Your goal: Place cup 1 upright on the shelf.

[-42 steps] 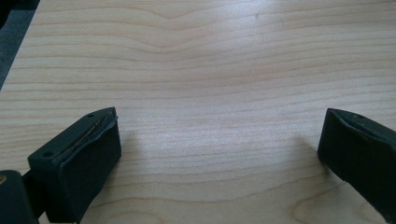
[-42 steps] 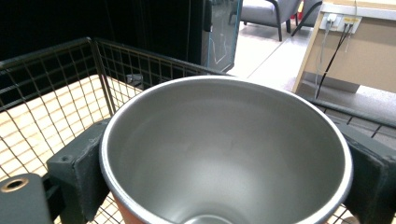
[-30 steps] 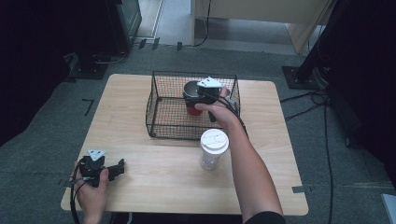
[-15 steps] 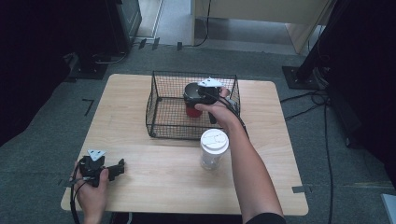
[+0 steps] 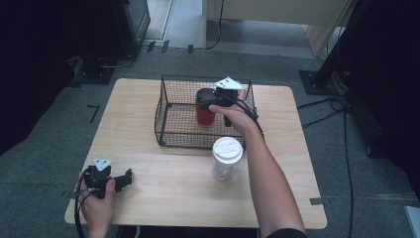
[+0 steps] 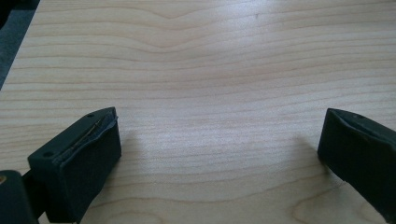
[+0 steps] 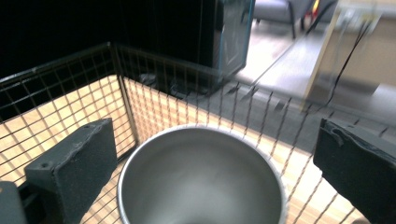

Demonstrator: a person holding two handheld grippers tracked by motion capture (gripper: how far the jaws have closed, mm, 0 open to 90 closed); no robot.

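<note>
A red cup (image 5: 204, 110) with a metal inside (image 7: 201, 186) stands upright in the black wire basket (image 5: 171, 134). My right gripper (image 5: 214, 97) reaches over the basket's far right part to the cup's top. Its jaws have just been opening. In the right gripper view the cup's rim lies between the pads (image 7: 74, 163), which stand apart from it, so the right gripper (image 7: 217, 140) is open. My left gripper (image 5: 124, 179) rests on the table's near left part. It is open (image 6: 219, 135) with bare wood between its jaws.
A clear cup with a white lid (image 5: 227, 157) stands on the wooden table (image 5: 163, 198) just in front of the basket, beside my right forearm. Dark furniture and cables lie on the floor beyond the table.
The right hand has stayed at the red cup in the basket with hardly any shift. The left gripper has not moved.
</note>
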